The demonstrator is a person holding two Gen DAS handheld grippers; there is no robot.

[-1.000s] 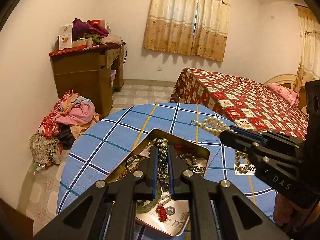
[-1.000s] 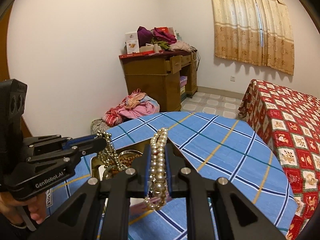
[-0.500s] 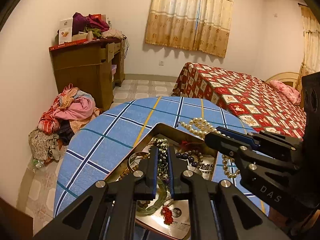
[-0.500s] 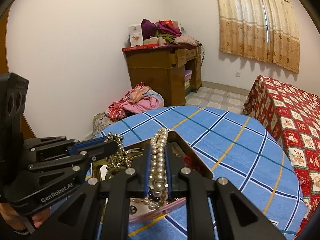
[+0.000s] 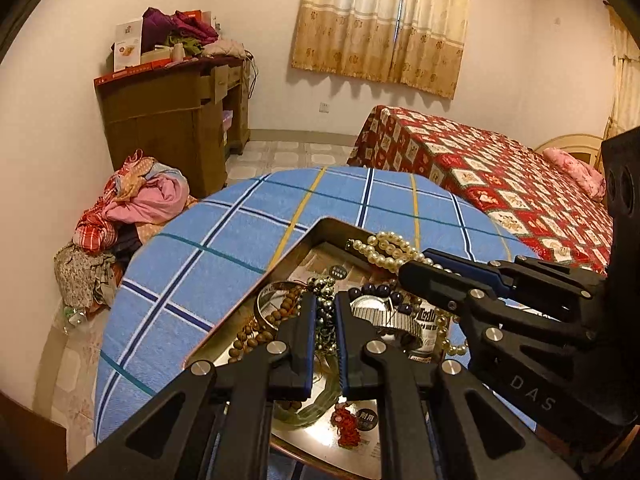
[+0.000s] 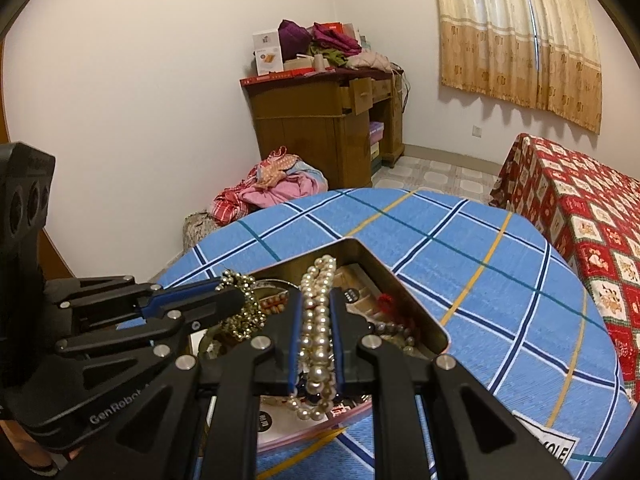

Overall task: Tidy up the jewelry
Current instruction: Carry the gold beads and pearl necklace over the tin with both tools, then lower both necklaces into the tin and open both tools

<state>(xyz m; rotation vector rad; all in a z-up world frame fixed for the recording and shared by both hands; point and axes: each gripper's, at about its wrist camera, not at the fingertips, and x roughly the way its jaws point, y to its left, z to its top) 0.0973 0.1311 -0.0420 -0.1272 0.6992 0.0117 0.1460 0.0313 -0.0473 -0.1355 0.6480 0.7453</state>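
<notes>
Your left gripper (image 5: 323, 312) has its jaws nearly closed, clamped on the dark metallic bead strand (image 5: 325, 320); the beads bunch out past the tips toward 12 o'clock and hang below between the blue pads. It sits over the metal tin (image 5: 304, 240), which lies on the worktop w/ blue plaid cloth (image 5: 224, 248).

Your right gripper (image 6: 314, 308) is likewise nearly closed, pinching the pearl necklace (image 6: 318, 320). The pearls run several strands thick along the gap, looping over the tips at 12 o'clock and dangling below at 6 o'clock. In the left wrist view that same gripper comes in from 3 o'clock, pearls draped over its tip above the tin's far rim. In the right wrist view the left gripper comes in from 9 o'clock, its strand hanging in a clump off the tip.

Tin contents in the left wrist view: a wooden bead bracelet (image 5: 256, 332) at 9 o'clock of your left jaws, a metal bangle (image 5: 266, 300) next to it, a watch w/ metal stretch band (image 5: 384, 316) at 3 o'clock, dark purple beads (image 5: 376, 290) just above the watch, a green bangle (image 5: 316, 408) under the jaws, and a red tassel piece (image 5: 346, 424) at 6 o'clock.

Bkgd: wooden cabinet (image 5: 172, 120) at 10 o'clock, clothes pile (image 5: 136, 208) on the floor, bed w/ red quilt (image 5: 500, 184) at 2 o'clock, curtain (image 5: 384, 24) at 12.
</notes>
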